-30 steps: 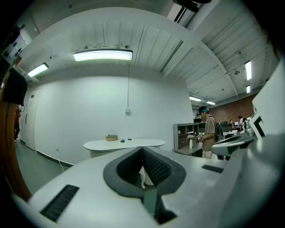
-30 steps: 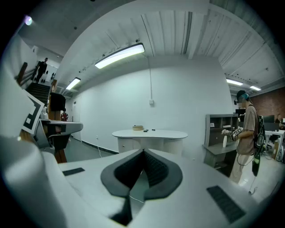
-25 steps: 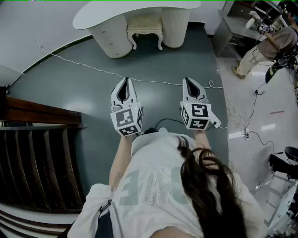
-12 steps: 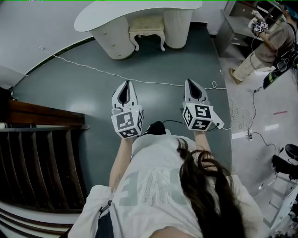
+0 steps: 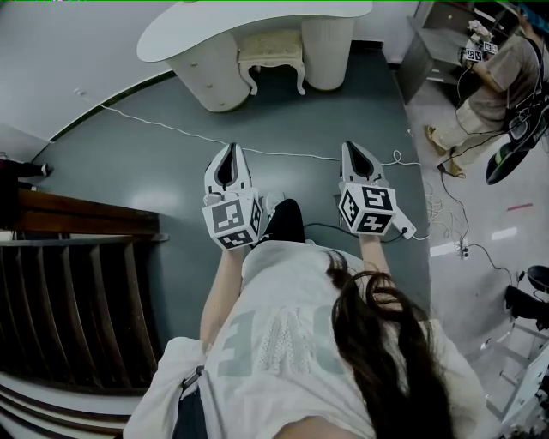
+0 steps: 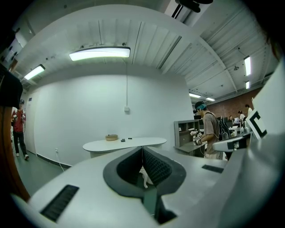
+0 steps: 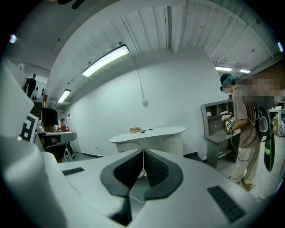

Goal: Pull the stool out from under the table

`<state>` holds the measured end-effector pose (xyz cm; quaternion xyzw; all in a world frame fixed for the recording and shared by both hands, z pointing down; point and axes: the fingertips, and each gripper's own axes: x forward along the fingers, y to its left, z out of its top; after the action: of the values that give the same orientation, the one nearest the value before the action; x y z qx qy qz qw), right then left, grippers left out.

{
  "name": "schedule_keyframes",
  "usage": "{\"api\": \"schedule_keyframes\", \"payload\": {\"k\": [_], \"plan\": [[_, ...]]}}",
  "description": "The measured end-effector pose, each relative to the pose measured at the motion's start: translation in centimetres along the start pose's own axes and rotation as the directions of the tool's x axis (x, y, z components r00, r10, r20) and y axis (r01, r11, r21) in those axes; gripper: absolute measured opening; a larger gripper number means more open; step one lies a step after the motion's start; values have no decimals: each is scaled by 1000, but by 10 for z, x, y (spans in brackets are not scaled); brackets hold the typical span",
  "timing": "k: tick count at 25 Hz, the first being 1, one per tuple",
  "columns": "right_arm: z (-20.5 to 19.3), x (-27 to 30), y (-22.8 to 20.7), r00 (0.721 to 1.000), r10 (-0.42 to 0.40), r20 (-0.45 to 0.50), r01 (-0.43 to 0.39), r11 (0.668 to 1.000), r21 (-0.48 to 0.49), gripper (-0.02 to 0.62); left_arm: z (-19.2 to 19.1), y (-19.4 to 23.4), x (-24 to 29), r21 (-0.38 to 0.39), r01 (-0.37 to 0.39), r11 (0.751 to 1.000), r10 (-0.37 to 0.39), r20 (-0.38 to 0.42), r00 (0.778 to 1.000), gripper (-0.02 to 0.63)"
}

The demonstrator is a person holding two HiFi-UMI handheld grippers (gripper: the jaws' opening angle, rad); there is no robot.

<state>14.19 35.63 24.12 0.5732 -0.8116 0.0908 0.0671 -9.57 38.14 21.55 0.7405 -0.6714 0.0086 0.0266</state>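
Left white two-jaw gripper [image 5: 230, 165] and right white two-jaw gripper [image 5: 356, 159] held side by side, apart, pointing forward; both jaws closed, tips meeting, nothing between

A dark teal floor [image 5: 129, 171] meets a plain white wall [image 6: 75, 116], where a curved white desk [image 5: 189, 21] stands. A grey shelf unit [image 6: 182, 131] sits to the desk's right. 1 long ceiling light [image 6: 99, 53] glows overhead. Dark wooden slats [image 5: 77, 291] line the floor's left edge.

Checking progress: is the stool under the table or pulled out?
Tucked in: the stool sits between the table's two bases, partly under its top.
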Motion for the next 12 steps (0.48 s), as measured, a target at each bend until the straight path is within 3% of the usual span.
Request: {"api": "schedule_keyframes", "payload": {"k": [12], "plan": [[22, 60, -4, 1000, 12, -7, -13, 996, -92, 31, -10, 22, 91, -75, -17, 997, 17, 2, 1000, 26]]}}
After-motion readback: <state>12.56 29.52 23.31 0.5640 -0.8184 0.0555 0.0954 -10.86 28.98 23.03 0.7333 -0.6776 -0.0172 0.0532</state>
